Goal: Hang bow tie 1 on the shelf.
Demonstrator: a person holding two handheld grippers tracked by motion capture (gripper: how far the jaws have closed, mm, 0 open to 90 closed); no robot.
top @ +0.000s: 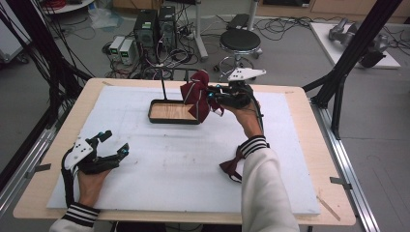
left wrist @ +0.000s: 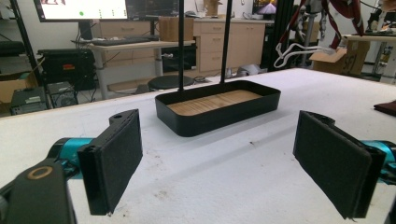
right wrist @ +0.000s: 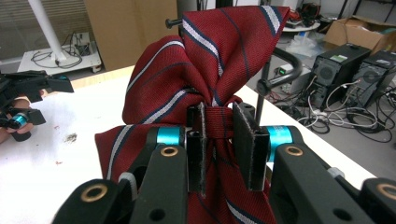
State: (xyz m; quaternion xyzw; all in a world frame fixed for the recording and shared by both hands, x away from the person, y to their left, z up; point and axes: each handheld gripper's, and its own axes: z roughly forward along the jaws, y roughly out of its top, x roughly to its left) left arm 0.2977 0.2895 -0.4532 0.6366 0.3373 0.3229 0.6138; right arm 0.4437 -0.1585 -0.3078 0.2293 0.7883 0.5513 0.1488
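A striped bow tie (right wrist: 205, 79) is pinched at its knot by the right tool (right wrist: 220, 140), apparently near the tray's (top: 159, 118) rod. A second bow tie (top: 232, 166) is left on the tabletop (top: 169, 164); the left tool (left wrist: 219, 163) is held spread, empty.

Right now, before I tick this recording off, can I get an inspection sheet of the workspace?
Surface: white mat on a wooden table, lightly speckled.
Job's things: striped red bow tie held at its knot above the black tray; tray has a wooden floor and thin uprights.
Clutter: second dark red bow tie lying by the right sleeve.
Grippers: right claw shut on the knot; left claw open, nothing between the pads.
Cables: tangled on the floor beyond the table.
Surroundings: computer towers, stool.
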